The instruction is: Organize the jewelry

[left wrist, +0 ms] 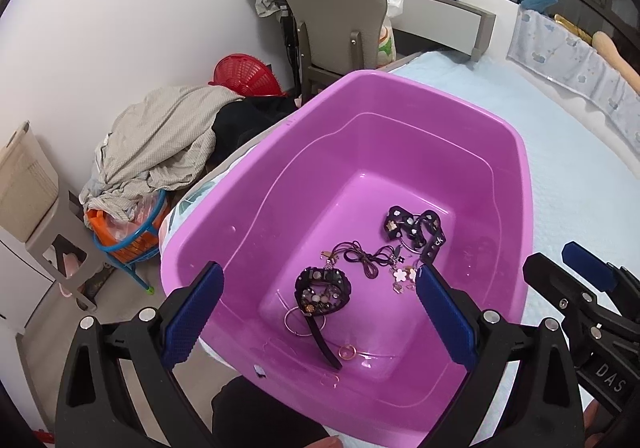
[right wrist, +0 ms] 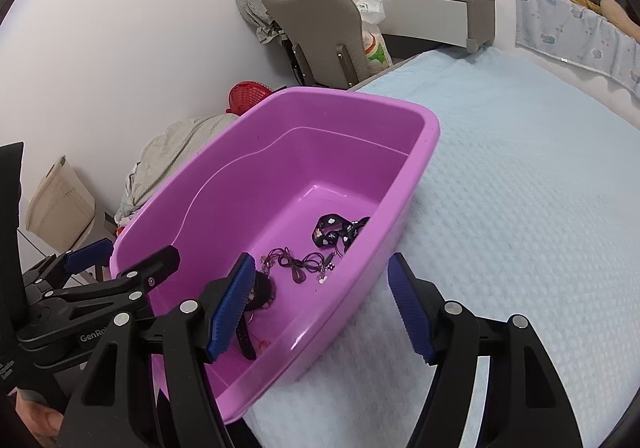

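A purple plastic tub (left wrist: 440, 104) (right wrist: 424, 136) sits on the bed's left edge. Inside lie a black watch (left wrist: 322, 288) with small beads in it, a dark cord necklace (left wrist: 368, 258) (right wrist: 296, 262), a black patterned strap (left wrist: 416, 226) (right wrist: 336, 232), flower charms (left wrist: 400, 274), a thin hoop (left wrist: 298, 322) and a gold ring (left wrist: 346, 352). My left gripper (left wrist: 318, 314) is open above the tub's near end, empty. My right gripper (right wrist: 322, 308) is open over the tub's right rim, empty; it also shows in the left wrist view (left wrist: 580, 288).
The bed has a light blue quilted cover (right wrist: 520, 208). Left of the bed are a clothes pile (left wrist: 160, 144), a red basket (left wrist: 244, 76), an orange basket (left wrist: 132, 232) and a beige bin (left wrist: 24, 176). A grey chair (left wrist: 336, 20) and a shelf (left wrist: 440, 8) stand behind.
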Demonstrator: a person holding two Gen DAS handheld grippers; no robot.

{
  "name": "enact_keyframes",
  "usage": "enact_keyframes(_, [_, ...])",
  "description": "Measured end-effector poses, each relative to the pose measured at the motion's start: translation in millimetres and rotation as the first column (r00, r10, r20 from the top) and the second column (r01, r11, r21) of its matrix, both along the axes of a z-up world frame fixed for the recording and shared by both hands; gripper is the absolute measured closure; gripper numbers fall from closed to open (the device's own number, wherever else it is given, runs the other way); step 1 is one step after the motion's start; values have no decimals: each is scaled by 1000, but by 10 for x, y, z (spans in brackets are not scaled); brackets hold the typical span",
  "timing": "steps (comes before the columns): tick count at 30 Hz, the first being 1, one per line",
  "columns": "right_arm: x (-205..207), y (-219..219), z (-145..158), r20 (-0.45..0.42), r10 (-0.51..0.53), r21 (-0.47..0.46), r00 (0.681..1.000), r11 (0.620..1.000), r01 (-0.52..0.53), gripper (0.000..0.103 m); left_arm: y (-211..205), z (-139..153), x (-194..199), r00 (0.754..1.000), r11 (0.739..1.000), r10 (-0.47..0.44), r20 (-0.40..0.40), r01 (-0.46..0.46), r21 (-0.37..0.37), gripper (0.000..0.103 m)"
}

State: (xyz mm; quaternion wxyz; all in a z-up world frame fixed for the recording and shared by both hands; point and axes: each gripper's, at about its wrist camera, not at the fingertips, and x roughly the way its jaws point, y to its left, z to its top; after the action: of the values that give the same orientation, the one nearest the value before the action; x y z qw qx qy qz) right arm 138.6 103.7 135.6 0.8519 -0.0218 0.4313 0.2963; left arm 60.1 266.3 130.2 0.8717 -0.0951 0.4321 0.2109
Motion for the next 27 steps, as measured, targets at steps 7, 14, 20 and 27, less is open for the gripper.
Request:
enact_keyframes(7, [-81,-102,4,0,-17,11,1000,1000,17,37,-111,-4,-71,1000,1000,-16,6,16,-5,8])
enact_keyframes(14, [-126,-172,5,1,-28,13,1000,1000,28,36,-192,-32,-98,1000,1000,-26,-1,26,-1,8])
enact_keyframes(20, [-144,-193,11,0,-30,16,1000,999,30,36,-210,-23,-118,1000,1000,-27,0,27,12,8])
enact_keyframes(27, [-164,-197,0,-1,-27,12,1000,1000,27,36,-201,-21,-121,1000,1000,-24,-2,24,2,8])
